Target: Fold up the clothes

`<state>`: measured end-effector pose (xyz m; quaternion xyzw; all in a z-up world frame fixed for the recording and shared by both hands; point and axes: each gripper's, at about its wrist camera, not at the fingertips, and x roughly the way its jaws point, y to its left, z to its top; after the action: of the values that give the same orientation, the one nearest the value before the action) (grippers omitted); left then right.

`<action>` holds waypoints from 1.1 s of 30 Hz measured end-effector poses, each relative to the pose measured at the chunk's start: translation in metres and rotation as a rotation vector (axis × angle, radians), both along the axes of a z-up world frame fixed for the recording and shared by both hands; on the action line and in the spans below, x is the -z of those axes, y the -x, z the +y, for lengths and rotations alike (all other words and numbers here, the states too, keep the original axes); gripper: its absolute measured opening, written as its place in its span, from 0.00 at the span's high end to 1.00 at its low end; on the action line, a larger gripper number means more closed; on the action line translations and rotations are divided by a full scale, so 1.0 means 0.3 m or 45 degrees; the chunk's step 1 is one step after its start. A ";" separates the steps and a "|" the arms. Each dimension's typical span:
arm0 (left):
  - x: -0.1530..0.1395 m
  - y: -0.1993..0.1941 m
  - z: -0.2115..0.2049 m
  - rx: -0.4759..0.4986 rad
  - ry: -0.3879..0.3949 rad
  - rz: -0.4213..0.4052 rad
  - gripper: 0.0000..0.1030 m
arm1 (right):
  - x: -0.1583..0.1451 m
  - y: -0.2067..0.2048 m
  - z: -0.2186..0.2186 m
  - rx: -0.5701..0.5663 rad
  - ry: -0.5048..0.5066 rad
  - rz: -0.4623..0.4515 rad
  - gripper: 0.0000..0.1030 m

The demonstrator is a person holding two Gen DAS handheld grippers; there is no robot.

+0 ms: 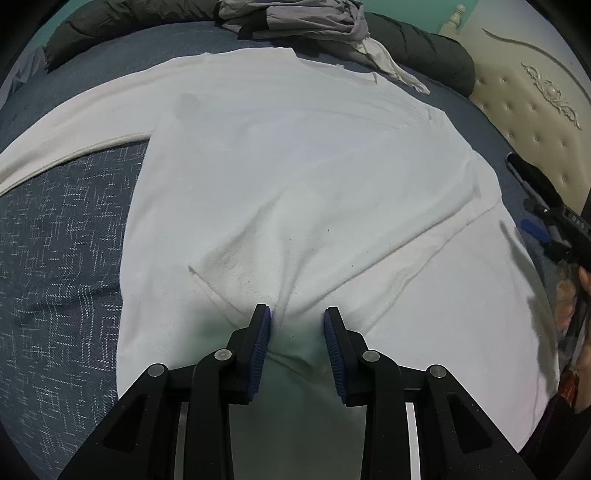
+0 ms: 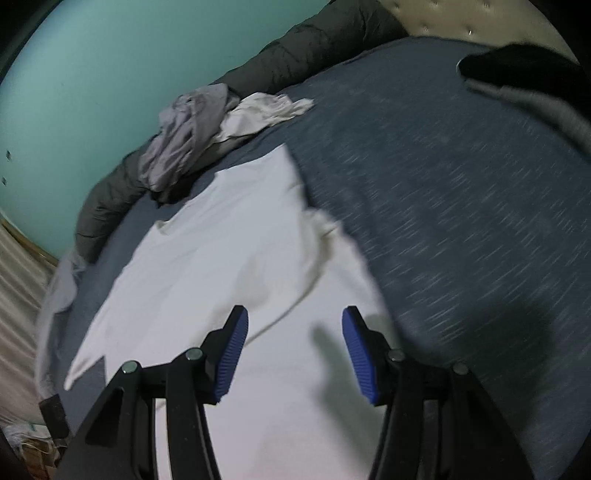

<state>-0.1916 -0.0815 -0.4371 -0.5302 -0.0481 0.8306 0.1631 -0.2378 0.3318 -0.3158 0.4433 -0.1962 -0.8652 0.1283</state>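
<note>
The white long-sleeved shirt [image 1: 295, 166] is lying flat mid-frame on the bed [image 1: 55, 258], collar toward the upper edge, long axis running bottom to top. The left claw [image 1: 297, 332] is standing parted, gripping nothing, over the folded-in sleeve; the right claw [image 2: 293, 343] is hanging open and empty. Best to smooth that sleeve flat before the next fold.

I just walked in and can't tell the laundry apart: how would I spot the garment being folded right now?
Start at the blue patterned bed cover. Spread flat across its middle lies the white long-sleeved top, one sleeve stretched out to the side, the other folded across its body. Unlike the crumpled grey and white clothes pile near the dark quilt, it is smooth and laid out.
</note>
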 end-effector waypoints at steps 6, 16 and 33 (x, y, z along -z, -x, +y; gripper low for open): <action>0.006 -0.019 -0.014 -0.001 -0.033 -0.013 0.68 | -0.005 0.108 0.038 -0.156 -0.305 -0.007 0.48; 0.009 -0.027 0.004 -0.007 -0.014 -0.006 0.67 | 0.101 0.269 -0.108 -0.476 -0.678 -0.017 0.48; 0.004 -0.024 0.007 -0.009 -0.010 -0.002 0.67 | 0.139 0.372 0.005 -0.235 -0.690 0.066 0.74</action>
<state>-0.1845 -0.0794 -0.4384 -0.5301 -0.0535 0.8305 0.1623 -0.3493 0.3334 -0.3573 0.4551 0.0867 -0.8818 0.0882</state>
